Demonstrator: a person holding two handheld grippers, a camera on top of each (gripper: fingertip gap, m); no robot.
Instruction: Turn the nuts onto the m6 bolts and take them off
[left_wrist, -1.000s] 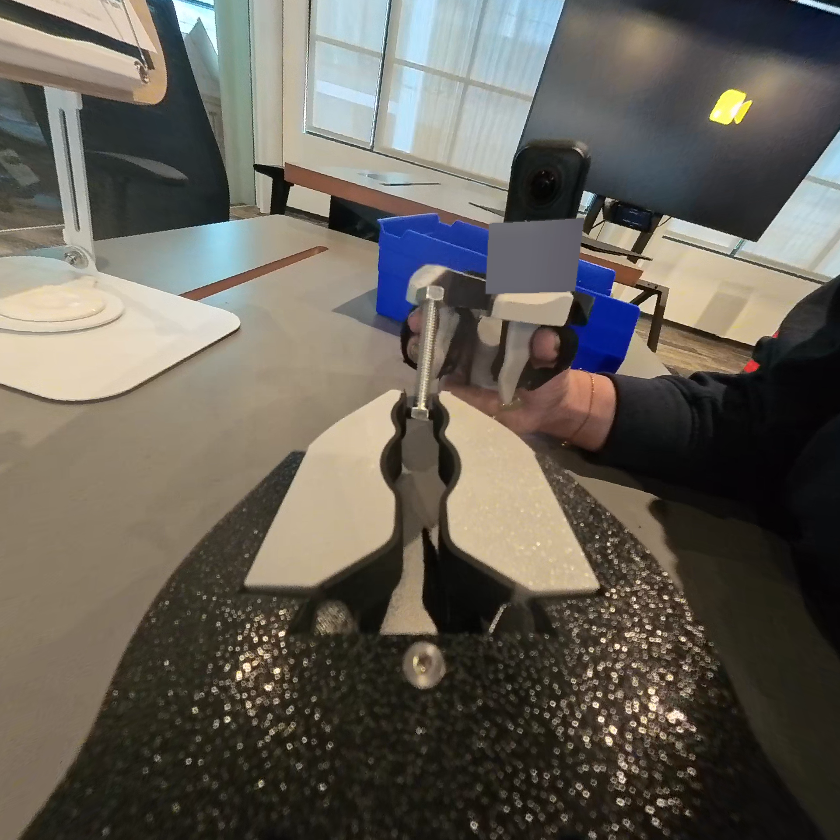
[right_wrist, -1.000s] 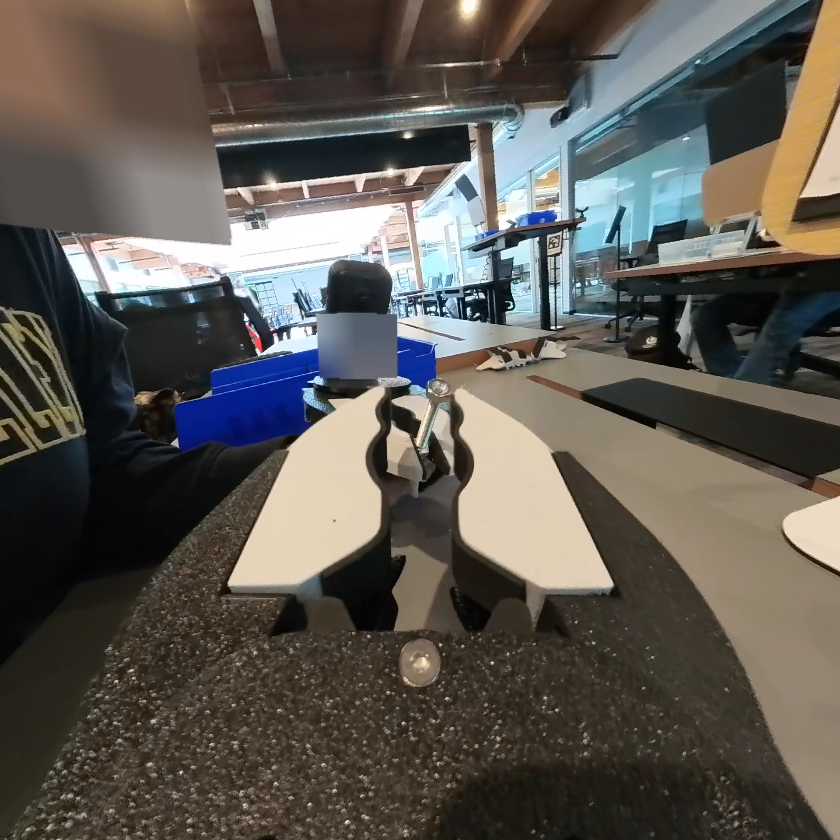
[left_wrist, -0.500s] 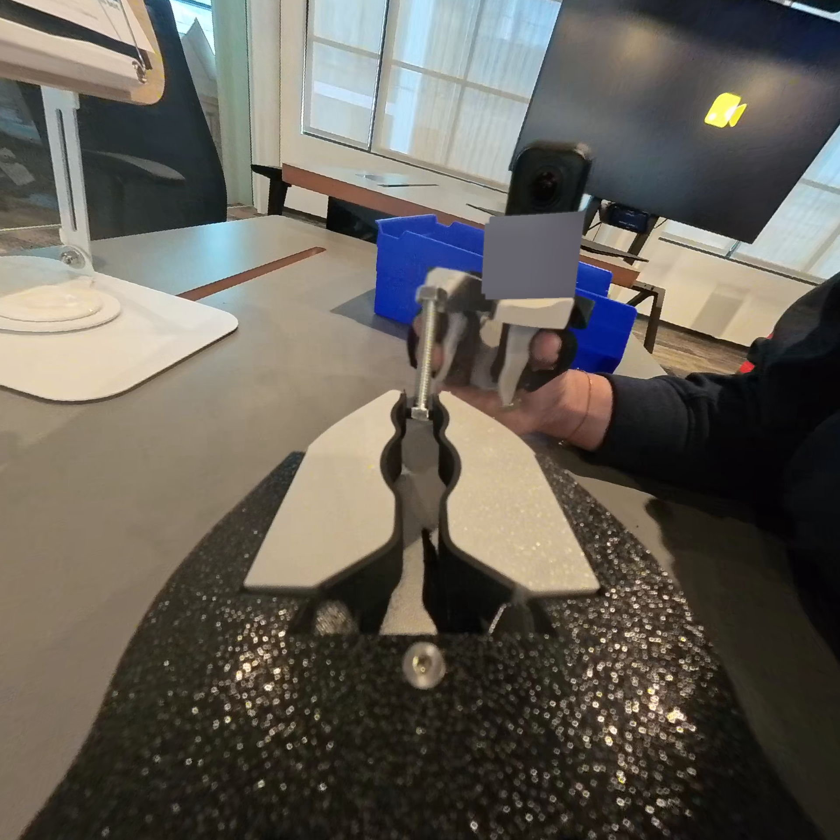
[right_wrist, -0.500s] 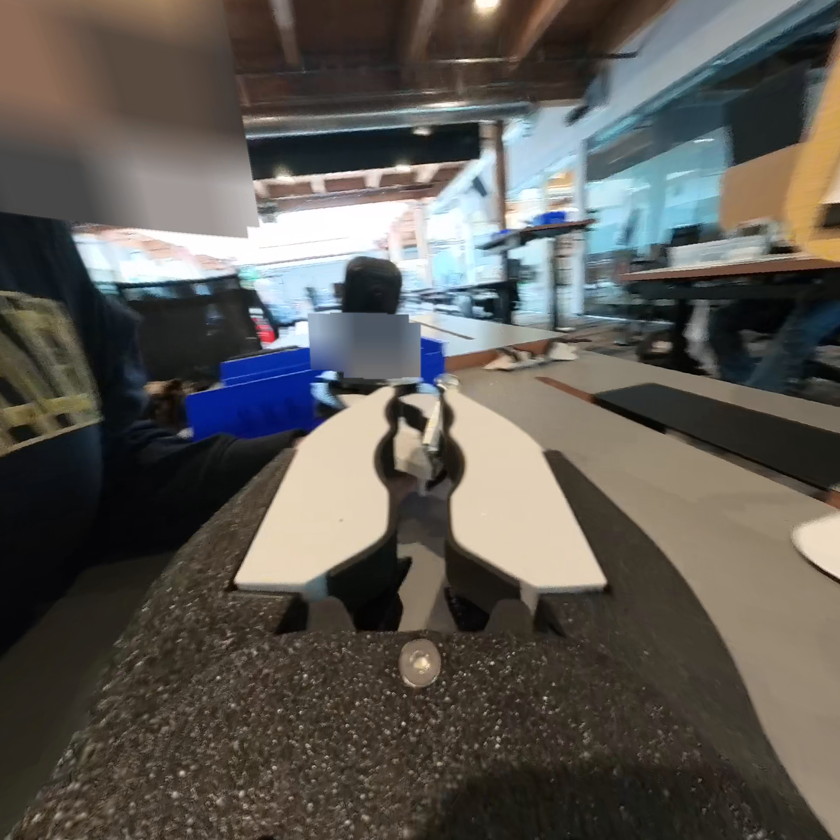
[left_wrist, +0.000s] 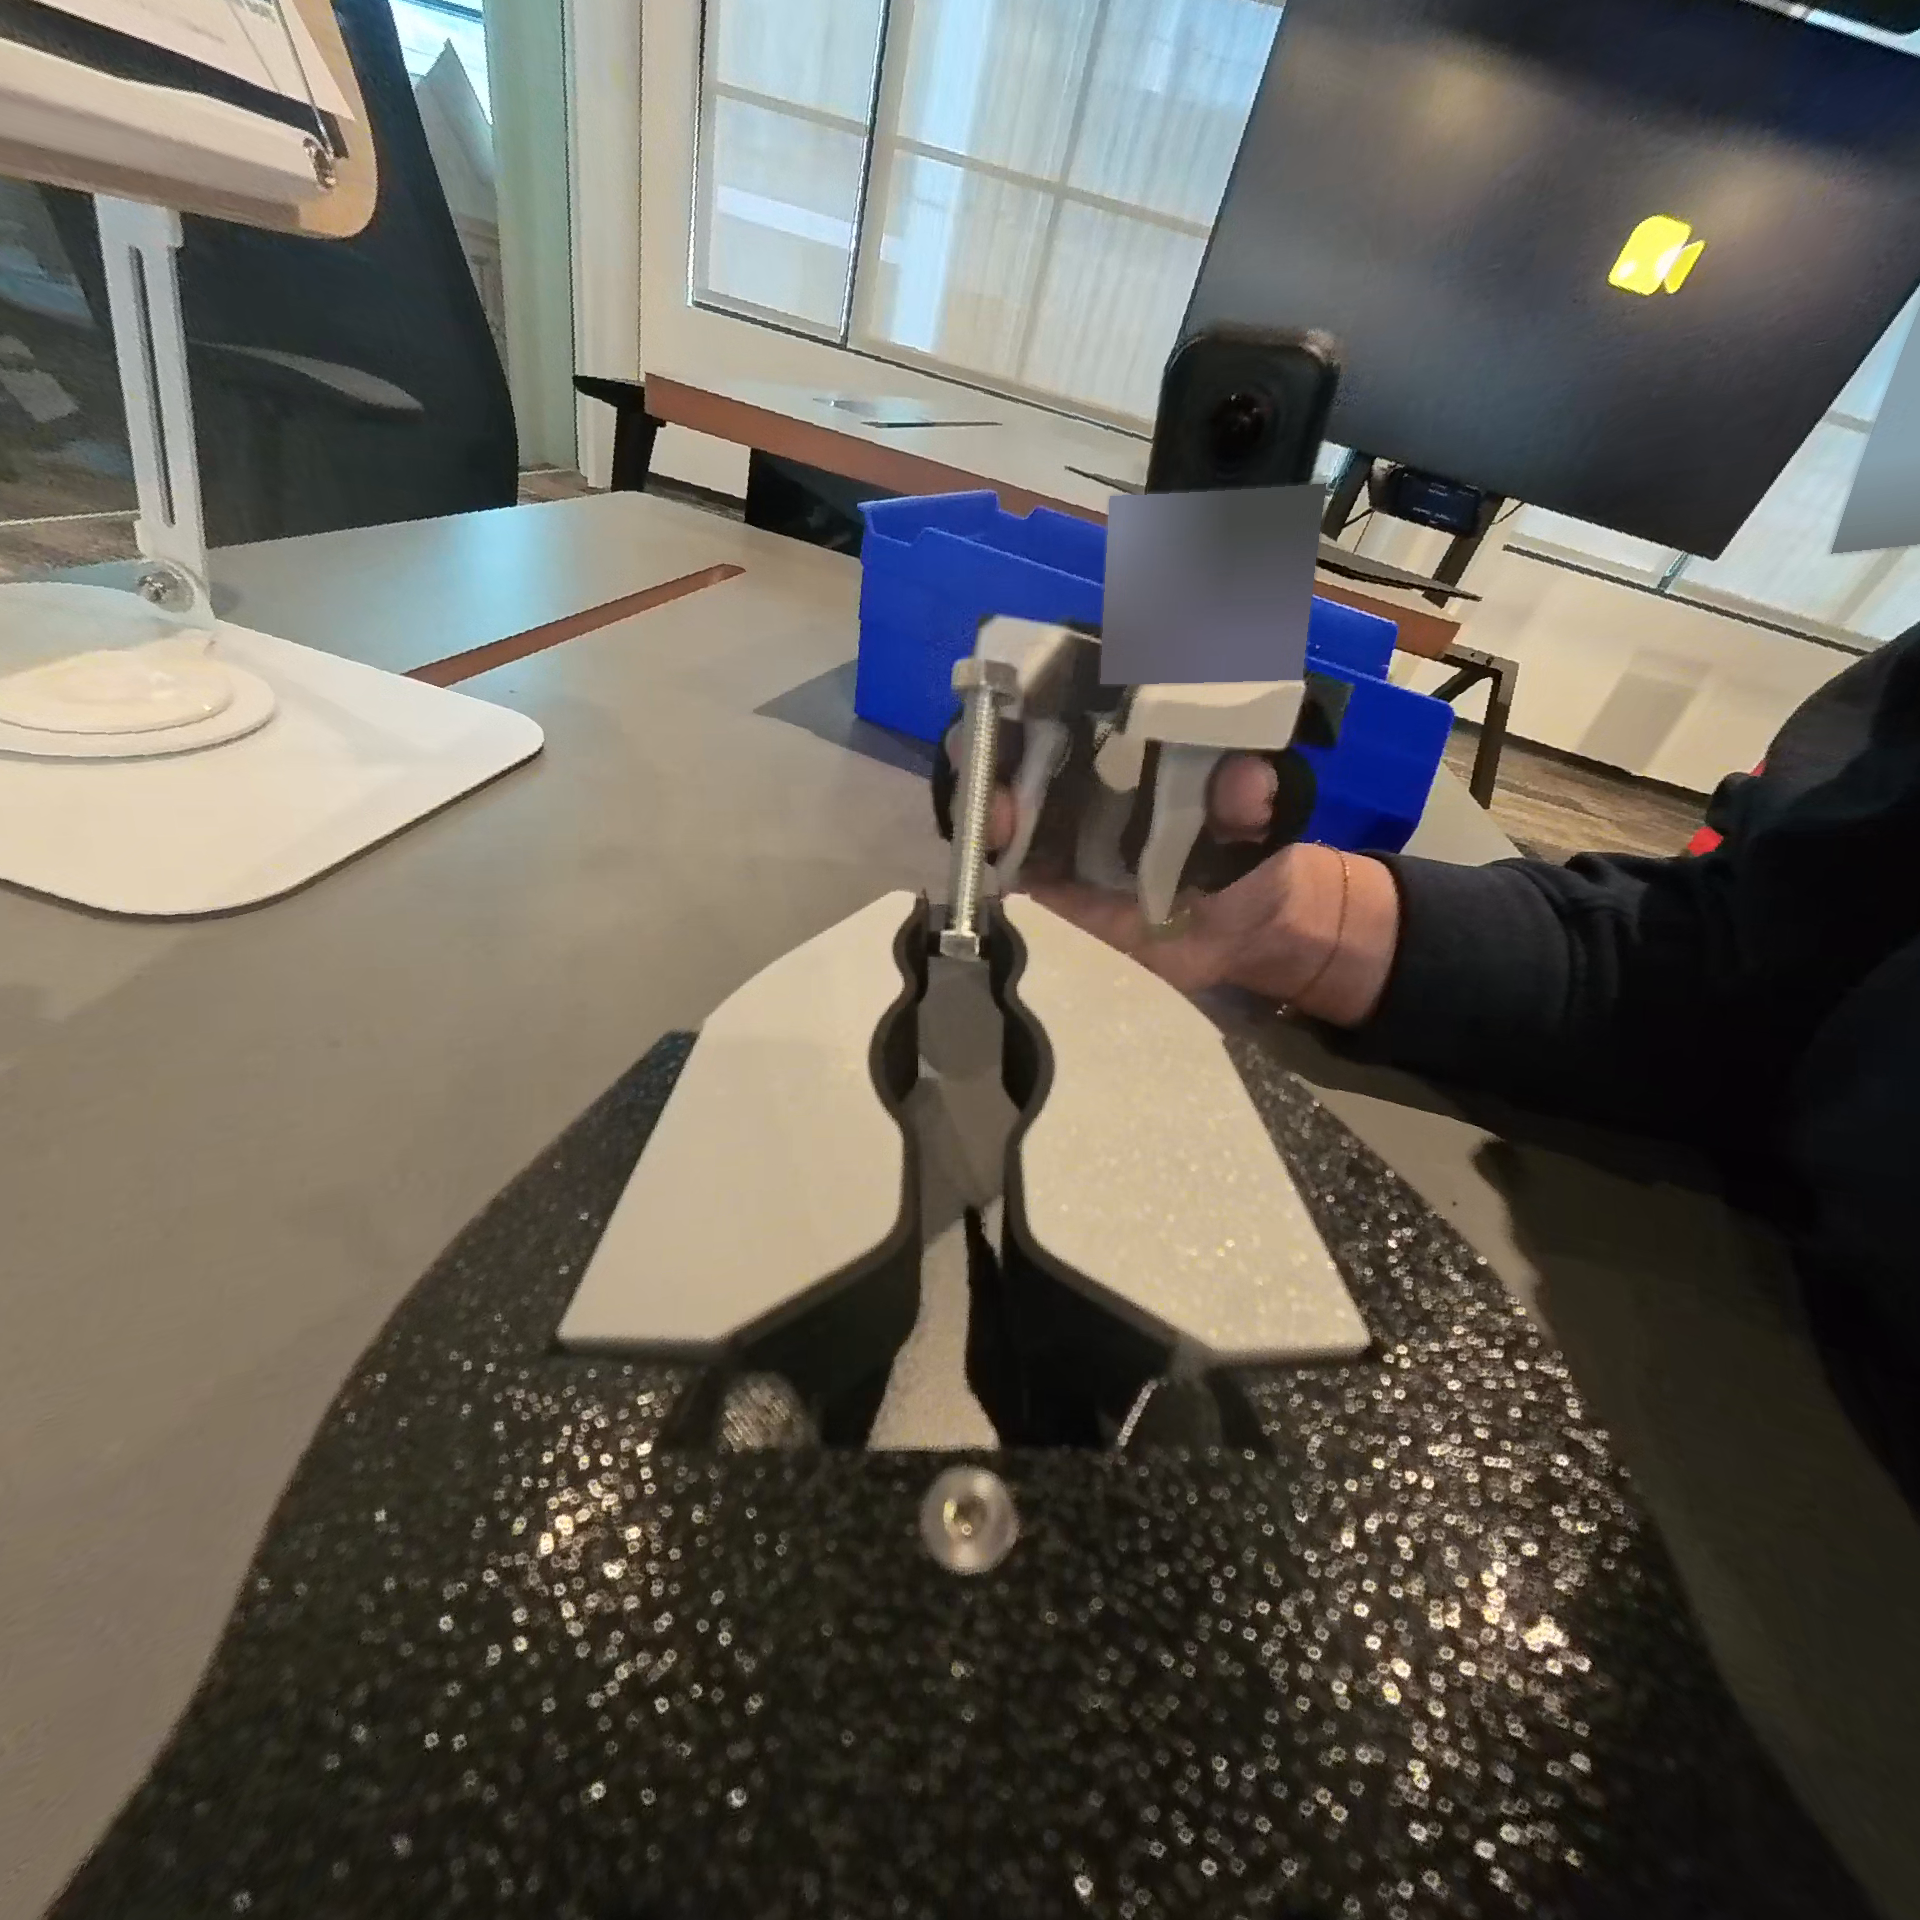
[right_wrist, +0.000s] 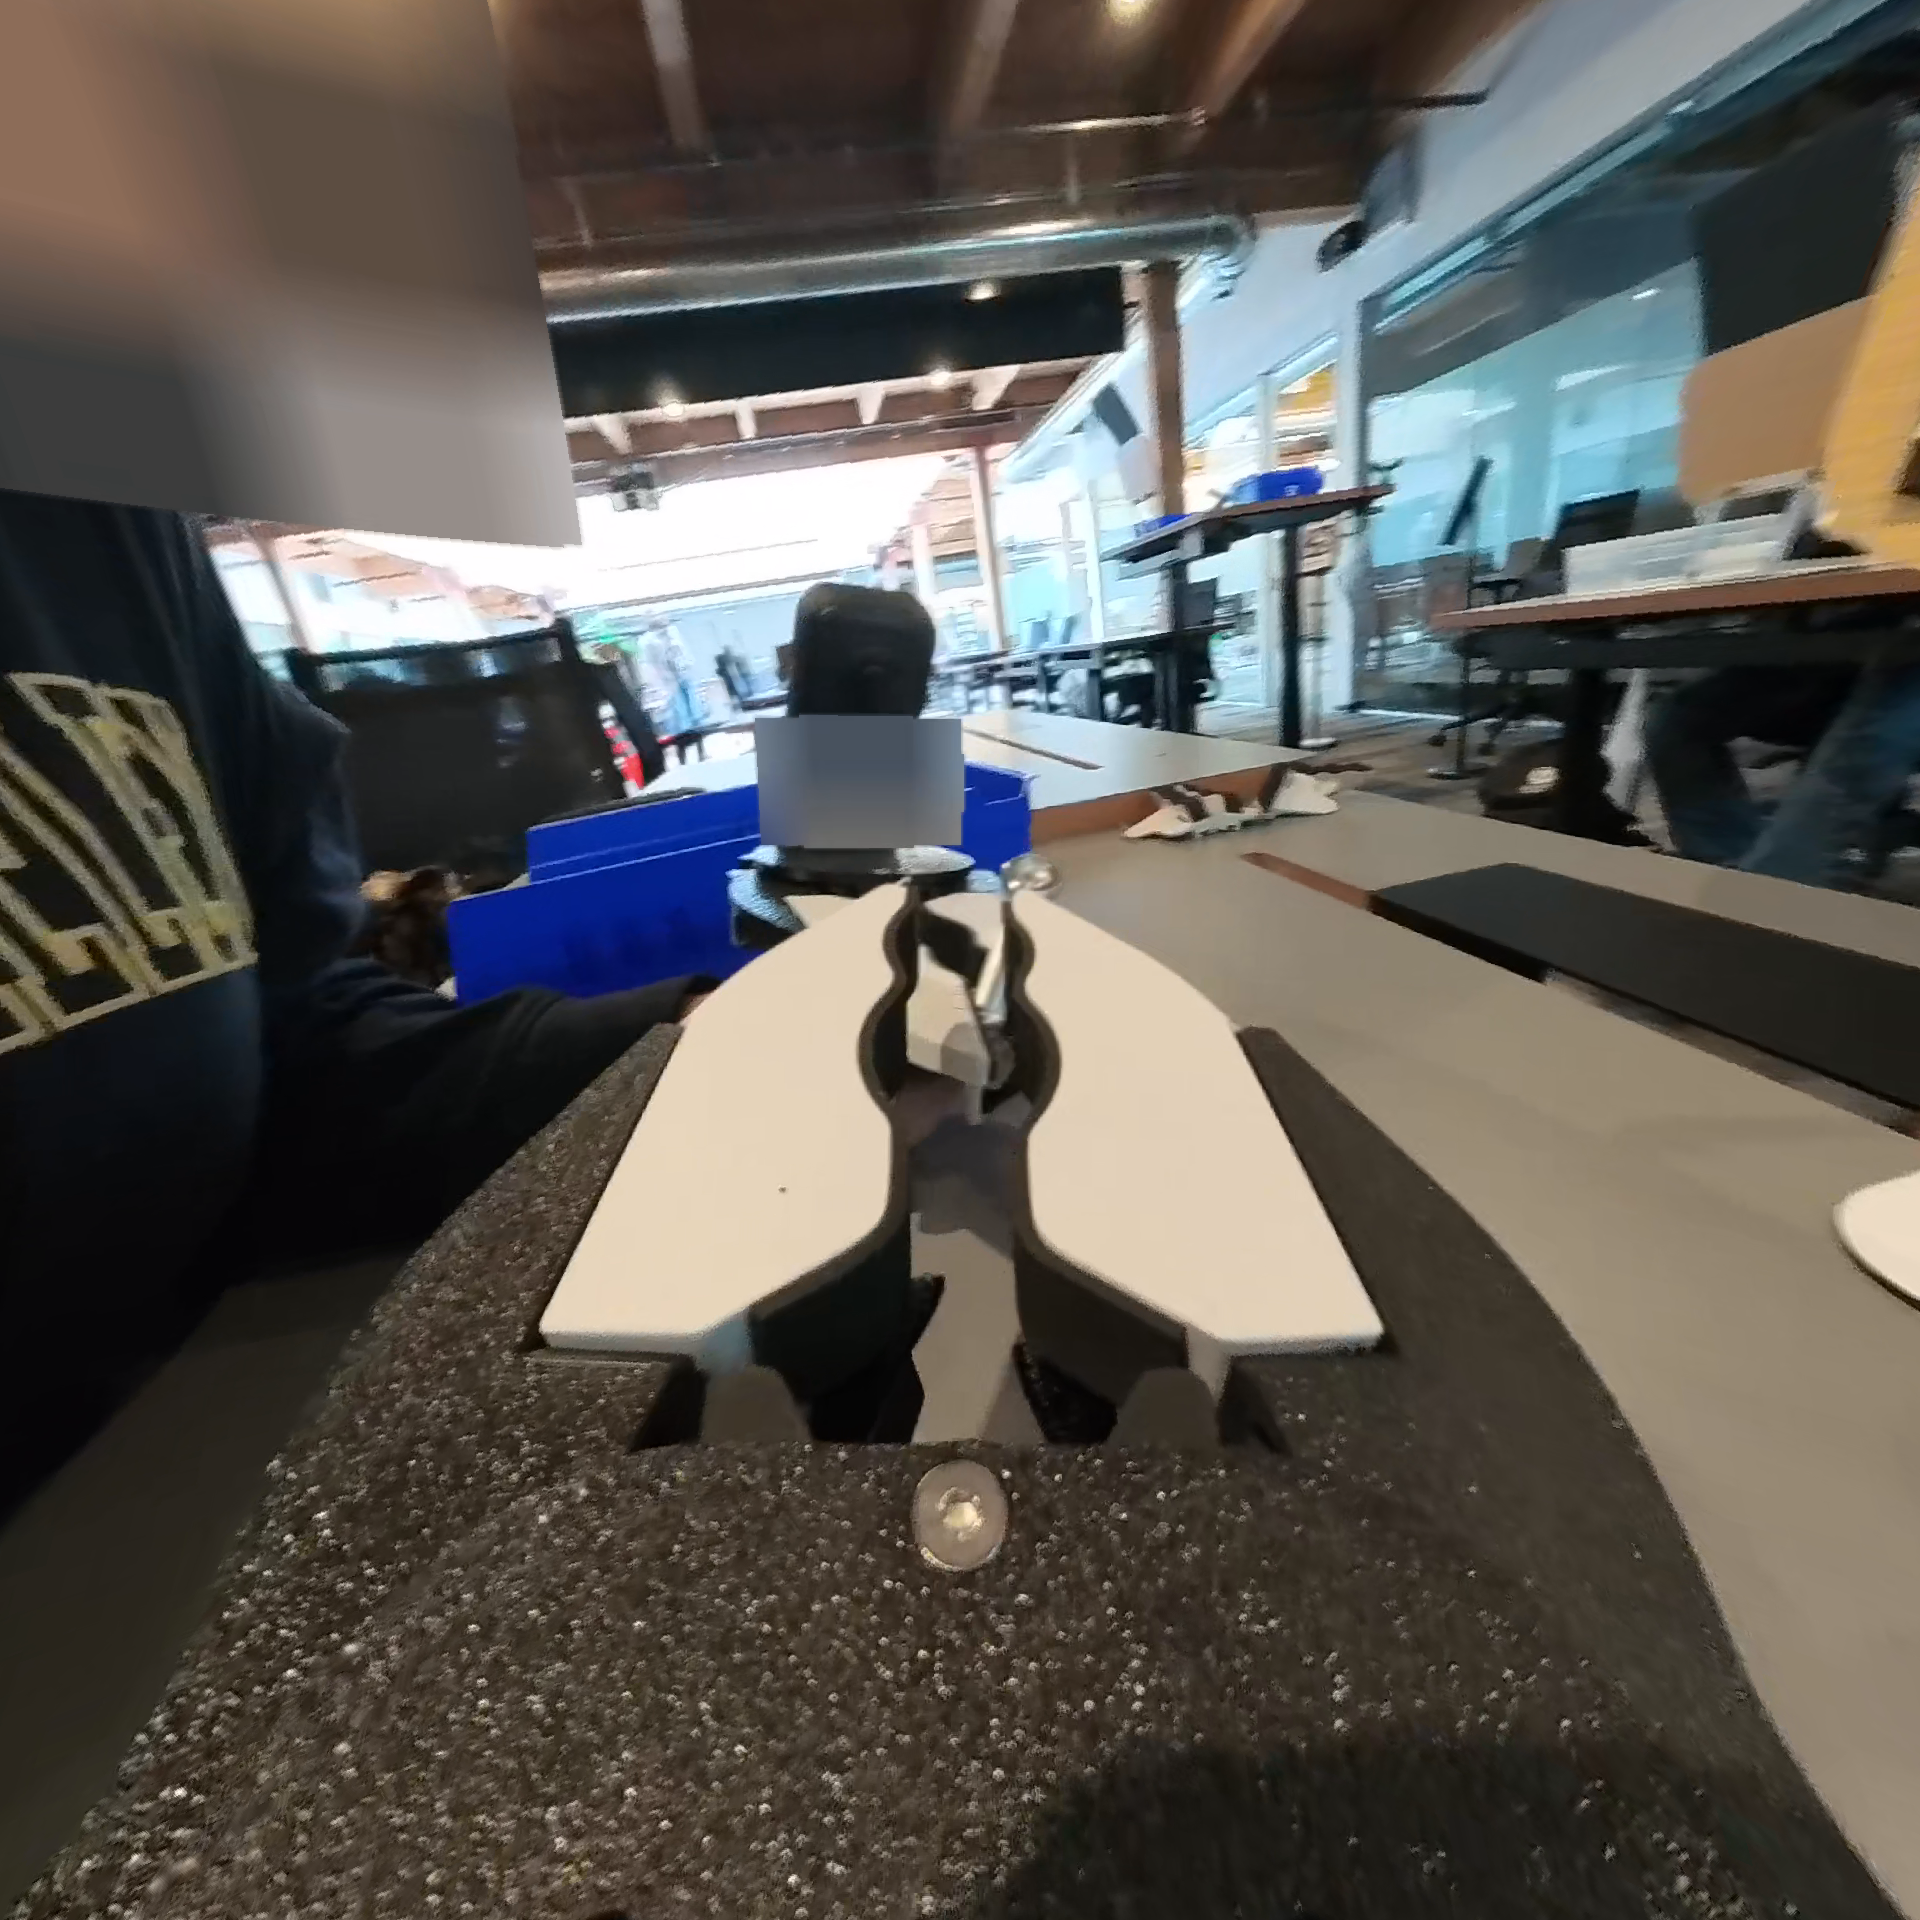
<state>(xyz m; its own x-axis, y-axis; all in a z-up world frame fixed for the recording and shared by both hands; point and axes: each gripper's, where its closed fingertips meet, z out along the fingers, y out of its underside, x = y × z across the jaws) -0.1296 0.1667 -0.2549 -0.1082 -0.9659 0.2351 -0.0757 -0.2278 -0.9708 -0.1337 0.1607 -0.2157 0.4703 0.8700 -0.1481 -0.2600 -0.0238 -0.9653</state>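
We find the left gripper (left_wrist: 961, 940) nearest in its own view, its jaws clamped on the nut (left_wrist: 961, 943) at the lower end of the bolt (left_wrist: 974, 810). The bolt is held in the air above the grey worktop (left_wrist: 312, 1091), its long axis close to vertical and leaning slightly, threaded shank rising from the nut to the hex head at the top.

Beyond it, the right gripper (left_wrist: 1023, 717) faces us, held in a person's hand (left_wrist: 1236, 914); one of its fingers touches the bolt head. In the right wrist view the right gripper (right_wrist: 961, 914) has its jaws drawn close together, with the bolt (right_wrist: 1003, 956) running up between the tips and its head just beside the right one. We cannot tell from that blurred view whether the jaws actually clamp the head.

Farther back, blue bins (left_wrist: 977, 613) stand on the worktop; we cannot see their contents. A white stand base (left_wrist: 343, 769) lies well apart to the left, and a dark monitor (left_wrist: 1558, 229) stands behind.
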